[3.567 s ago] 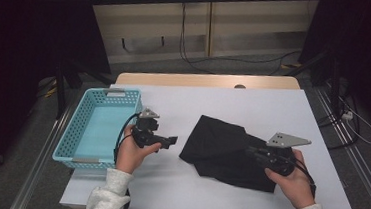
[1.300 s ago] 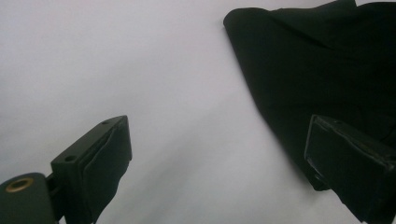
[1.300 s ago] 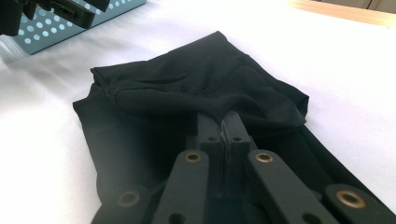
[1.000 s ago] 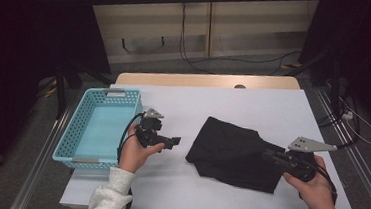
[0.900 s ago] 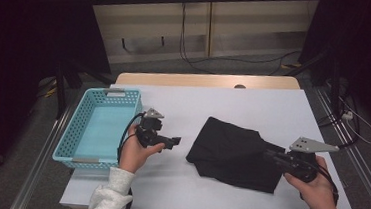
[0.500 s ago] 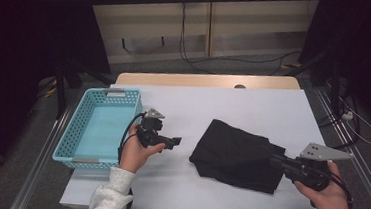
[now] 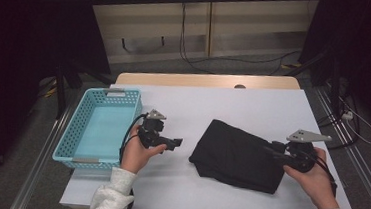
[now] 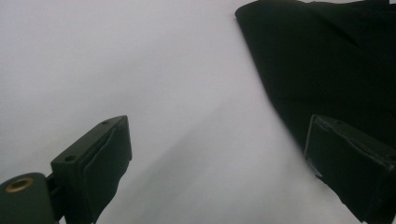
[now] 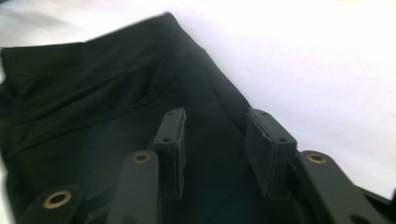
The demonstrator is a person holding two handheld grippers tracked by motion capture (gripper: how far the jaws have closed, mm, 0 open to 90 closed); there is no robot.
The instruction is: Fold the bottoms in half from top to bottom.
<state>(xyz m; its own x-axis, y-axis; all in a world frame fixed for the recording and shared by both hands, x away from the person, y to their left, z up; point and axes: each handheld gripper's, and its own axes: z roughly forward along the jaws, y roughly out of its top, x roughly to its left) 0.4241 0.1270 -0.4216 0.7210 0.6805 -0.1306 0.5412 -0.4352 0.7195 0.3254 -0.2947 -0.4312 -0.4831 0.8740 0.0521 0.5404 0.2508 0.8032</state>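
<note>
A black folded cloth (image 7: 239,156) lies on the white table (image 7: 253,105), right of centre. My right gripper (image 7: 273,149) rests at the cloth's right edge and points left over it. Its jaws have just been opening. In the right gripper view the cloth (image 9: 93,88) spreads under and ahead of the right gripper (image 9: 217,128), and its pads stand apart without pressing the fabric. My left gripper (image 7: 176,144) hovers open between the basket and the cloth. The left gripper view shows the left gripper (image 8: 215,140) over bare table, with the cloth (image 8: 327,60) at the upper right.
A light blue plastic basket (image 7: 70,140) stands at the table's left edge, with nothing visible inside it. Bare white table lies behind the cloth and in front of it. Beyond the table are dark stands and cables on the floor.
The right hand drew right with the cloth's edge, then came back left, and its jaws parted off the fabric. The cloth sits slightly further right than before. The left hand stayed put.
</note>
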